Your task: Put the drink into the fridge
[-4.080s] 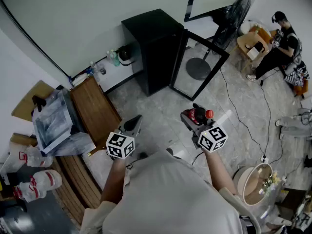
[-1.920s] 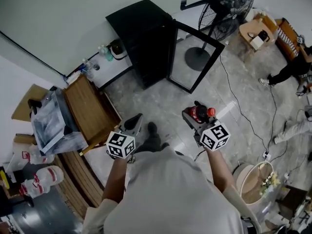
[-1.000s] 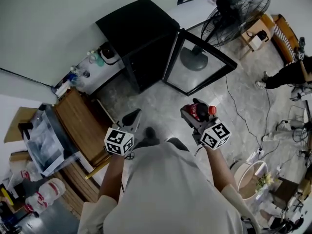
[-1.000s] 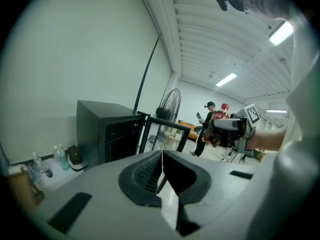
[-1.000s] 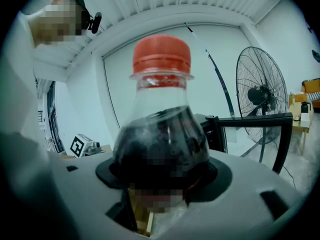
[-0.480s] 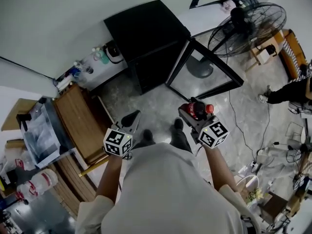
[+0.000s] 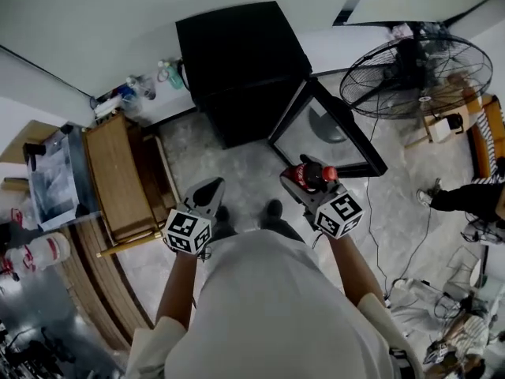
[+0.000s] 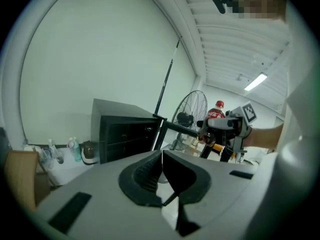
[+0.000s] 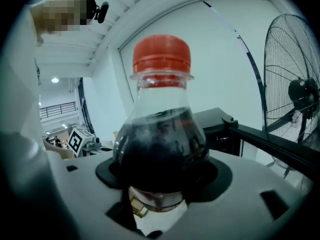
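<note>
Here, a red-capped dark drink bottle [image 9: 160, 149] was clamped by the right gripper [image 9: 160, 186].
On the left gripper [image 8: 162, 176], the jaws were pressed together.

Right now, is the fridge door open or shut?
Open. The glass door stands swung out from the black fridge, well away from its front.

Left gripper [image 8: 162, 158] jaws together, empty. Black fridge [image 8: 120, 133] ahead, door open. Right gripper [image 8: 218, 126] clamps drink [image 8: 216, 112].
</note>
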A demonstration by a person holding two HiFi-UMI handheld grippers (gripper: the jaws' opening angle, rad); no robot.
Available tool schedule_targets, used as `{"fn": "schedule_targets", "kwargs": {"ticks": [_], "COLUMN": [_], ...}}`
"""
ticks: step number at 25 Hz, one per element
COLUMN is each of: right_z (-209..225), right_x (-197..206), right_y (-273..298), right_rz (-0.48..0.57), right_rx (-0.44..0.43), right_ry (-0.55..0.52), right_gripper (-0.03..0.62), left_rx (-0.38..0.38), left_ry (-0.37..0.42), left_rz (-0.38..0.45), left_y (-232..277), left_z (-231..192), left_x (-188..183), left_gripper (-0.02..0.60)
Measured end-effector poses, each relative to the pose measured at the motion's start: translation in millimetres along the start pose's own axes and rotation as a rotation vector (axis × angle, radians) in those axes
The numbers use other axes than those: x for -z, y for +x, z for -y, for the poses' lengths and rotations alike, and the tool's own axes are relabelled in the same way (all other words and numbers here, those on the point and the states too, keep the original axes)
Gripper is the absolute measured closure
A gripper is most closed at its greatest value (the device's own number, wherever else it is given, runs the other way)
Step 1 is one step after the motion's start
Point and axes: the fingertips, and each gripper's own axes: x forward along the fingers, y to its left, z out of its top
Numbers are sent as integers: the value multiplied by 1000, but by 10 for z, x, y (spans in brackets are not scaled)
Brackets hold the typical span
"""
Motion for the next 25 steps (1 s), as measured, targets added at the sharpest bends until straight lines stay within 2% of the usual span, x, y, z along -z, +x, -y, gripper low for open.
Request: {"fn": "schedule_targets", "kwargs": {"ticks": [7,16,25], "right_z": [406,542,487], "right_x": [49,155,368], "right_y": [3,281,859], "right_rz": [-52,-88,-128], "right_rx": [-123,-249,-290], "right_ry": [-53,-65,-50], "right_gripper": [290,290,290], "left_rx": [-128,-245,-255], "left_ry": [-19,-26,-39], "left_rz": [50,77,80], "left_y": [262,362,464], "left_z": [195,175,-258], "left_x": [5,13,174], "left_gripper": [572,572,572]}}
